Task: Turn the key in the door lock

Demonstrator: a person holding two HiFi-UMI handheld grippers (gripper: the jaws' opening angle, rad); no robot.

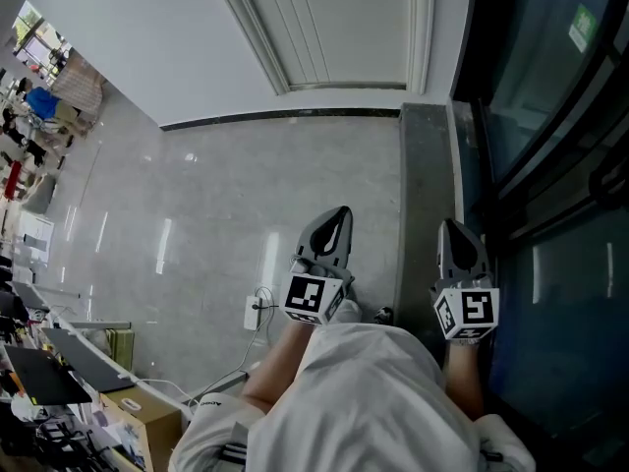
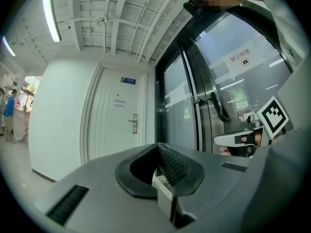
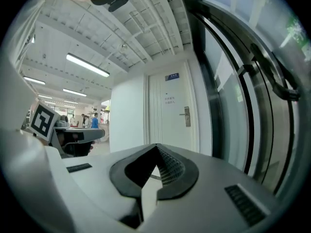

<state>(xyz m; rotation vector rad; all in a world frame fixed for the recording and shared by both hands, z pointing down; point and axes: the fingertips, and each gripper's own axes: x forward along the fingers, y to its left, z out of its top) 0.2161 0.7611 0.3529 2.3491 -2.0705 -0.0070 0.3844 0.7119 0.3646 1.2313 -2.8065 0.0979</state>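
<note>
The door lock (image 2: 134, 124) is sitting at the right edge of a closed white panelled door (image 2: 112, 130), about halfway up. It is showing as a narrow upright metal plate, with a lever handle (image 2: 130, 122) pointing level towards the door's middle. The door is standing shut in a white wall. From here the lock is looking too small to tell whether a key is in it.

the left gripper (image 1: 337, 222) and right gripper (image 1: 454, 232) sit side by side, well short of the door (image 3: 170, 110) ahead. a glass wall (image 1: 550, 116) runs just right of the right gripper; desks (image 1: 59, 372) stand far left.
</note>
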